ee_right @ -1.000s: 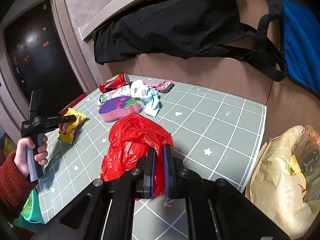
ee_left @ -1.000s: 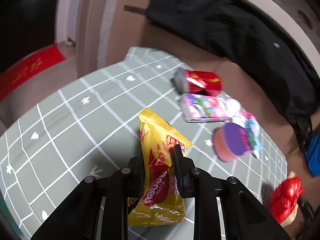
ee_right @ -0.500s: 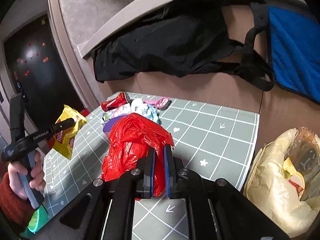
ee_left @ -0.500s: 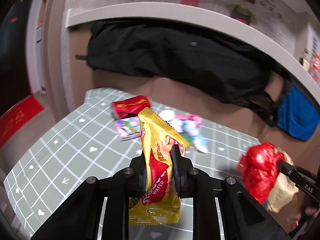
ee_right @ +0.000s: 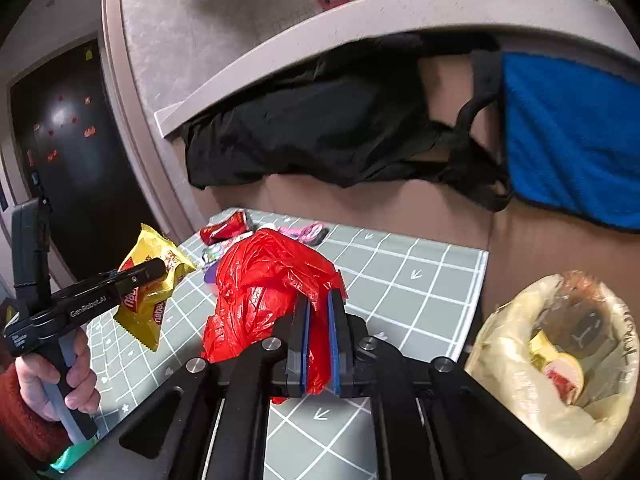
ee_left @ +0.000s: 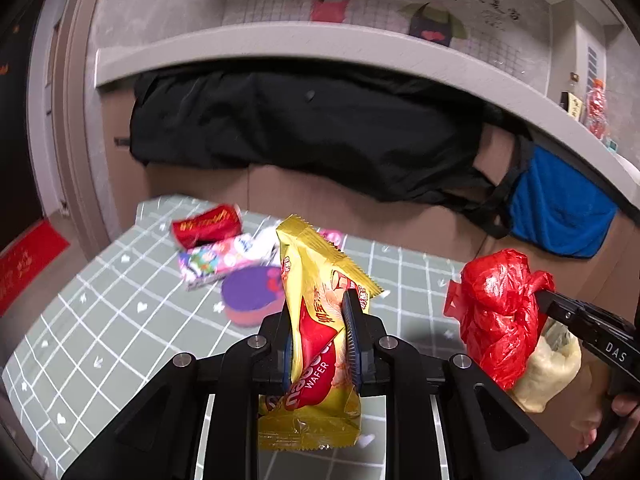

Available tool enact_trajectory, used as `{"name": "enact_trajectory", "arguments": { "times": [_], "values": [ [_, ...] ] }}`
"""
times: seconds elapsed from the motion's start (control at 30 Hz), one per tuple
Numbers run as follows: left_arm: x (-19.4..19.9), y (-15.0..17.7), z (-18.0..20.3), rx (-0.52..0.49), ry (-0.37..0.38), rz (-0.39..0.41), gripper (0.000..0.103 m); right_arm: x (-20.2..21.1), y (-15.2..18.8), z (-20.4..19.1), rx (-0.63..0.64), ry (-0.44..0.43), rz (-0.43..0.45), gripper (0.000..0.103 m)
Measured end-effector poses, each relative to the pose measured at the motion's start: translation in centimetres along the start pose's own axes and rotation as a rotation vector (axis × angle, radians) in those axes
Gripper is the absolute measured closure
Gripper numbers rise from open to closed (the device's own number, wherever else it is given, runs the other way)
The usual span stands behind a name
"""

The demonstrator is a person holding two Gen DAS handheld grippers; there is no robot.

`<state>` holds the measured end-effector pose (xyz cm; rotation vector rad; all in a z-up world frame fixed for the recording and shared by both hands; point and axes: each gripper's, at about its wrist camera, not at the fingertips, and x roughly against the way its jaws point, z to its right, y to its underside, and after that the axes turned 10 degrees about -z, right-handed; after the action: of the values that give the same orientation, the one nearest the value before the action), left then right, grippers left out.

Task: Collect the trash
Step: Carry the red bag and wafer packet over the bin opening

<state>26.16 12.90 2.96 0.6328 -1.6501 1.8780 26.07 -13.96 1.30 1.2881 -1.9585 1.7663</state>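
- My left gripper (ee_left: 320, 344) is clamped on the yellow wafer packet (ee_left: 320, 320), held up clear of the table (ee_left: 100, 320). The foil looks slick, and most of the packet hangs outside the pads, so a quick swing could let it slide out.
- My right gripper (ee_right: 319, 344) pinches only a fold of the crumpled red plastic bag (ee_right: 264, 292); thin film may tear or pull free on the way.
- The lined trash bin (ee_right: 560, 364) sits off the table's right edge. Its liner rim sags, so a drop released early could catch the rim and fall outside.
- Farther off, a red can (ee_left: 206, 226), a pink wrapper (ee_left: 218, 258) and a purple piece (ee_left: 250, 294) lie close together; a sweep could scatter them.
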Motion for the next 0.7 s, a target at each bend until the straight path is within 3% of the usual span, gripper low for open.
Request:
{"name": "enact_trajectory", "arguments": {
  "times": [0.4,0.7],
  "values": [
    [4.0,-3.6,8.4,-0.123,0.012,0.181,0.082,7.4,-2.7,3.0,0.019,0.107,0.163,0.095],
    [2.7,-4.5,16.1,-0.184,0.065,0.209,0.082,11.5,-1.9,7.7,0.008,0.202,0.225,0.095]
  ]
}}
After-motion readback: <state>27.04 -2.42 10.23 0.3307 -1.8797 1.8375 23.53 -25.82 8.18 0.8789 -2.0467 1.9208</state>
